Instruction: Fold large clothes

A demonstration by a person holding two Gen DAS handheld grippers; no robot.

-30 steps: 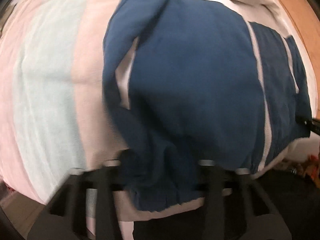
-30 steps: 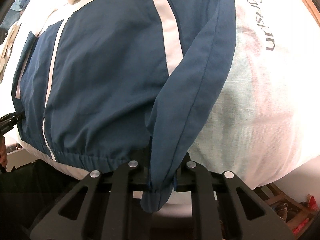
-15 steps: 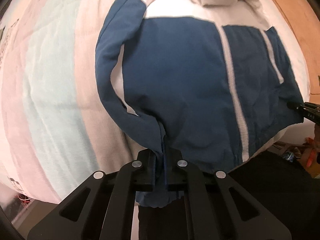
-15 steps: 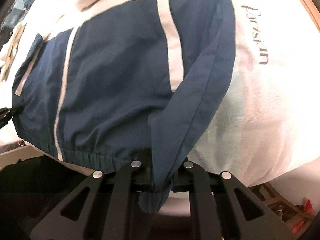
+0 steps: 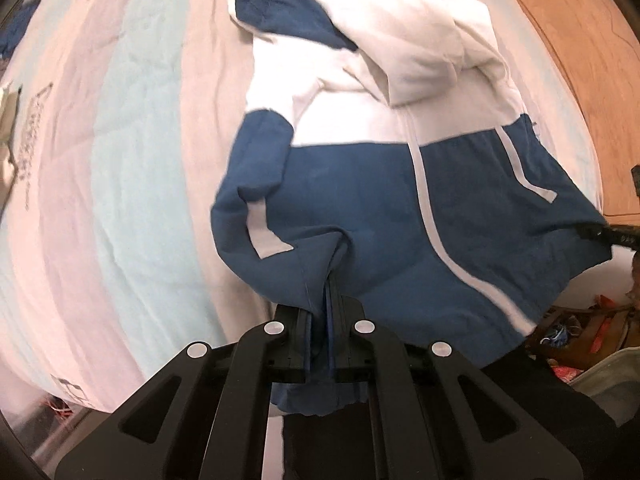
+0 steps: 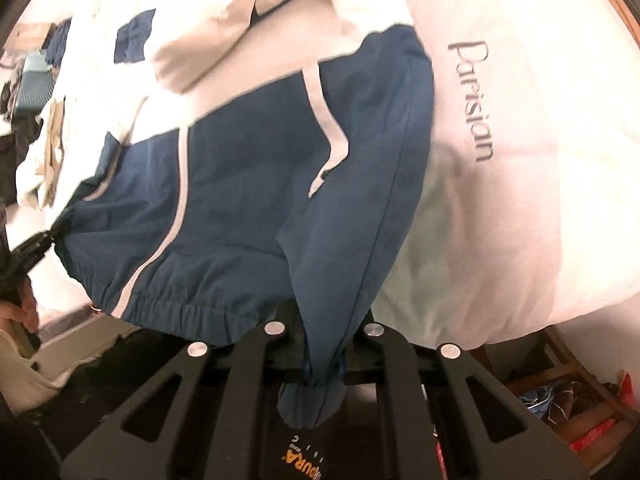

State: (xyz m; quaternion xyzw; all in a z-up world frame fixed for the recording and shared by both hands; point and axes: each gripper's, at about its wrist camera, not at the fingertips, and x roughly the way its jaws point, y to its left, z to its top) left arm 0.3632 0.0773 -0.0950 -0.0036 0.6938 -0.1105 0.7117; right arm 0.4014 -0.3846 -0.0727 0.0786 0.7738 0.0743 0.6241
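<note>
On the striped bedsheet [image 5: 120, 160], both left tongs [image 5: 325, 316] and right tongs [image 6: 325, 344] pinch jacket [image 5: 360, 208] cuffs.

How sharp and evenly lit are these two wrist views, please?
Left wrist: strong fisheye bulge, gripper crisp, jacket softly blurred at its edges. Right wrist: bedding washed out, the white hood overexposed, gripper sharp.

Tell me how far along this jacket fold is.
Early stage. Done: the navy-and-white hooded jacket lies spread on the pink-and-mint striped bedding. In hand: left gripper and right gripper each clamp a navy sleeve cuff at the hem. Left: sleeves and body not yet folded.
</note>
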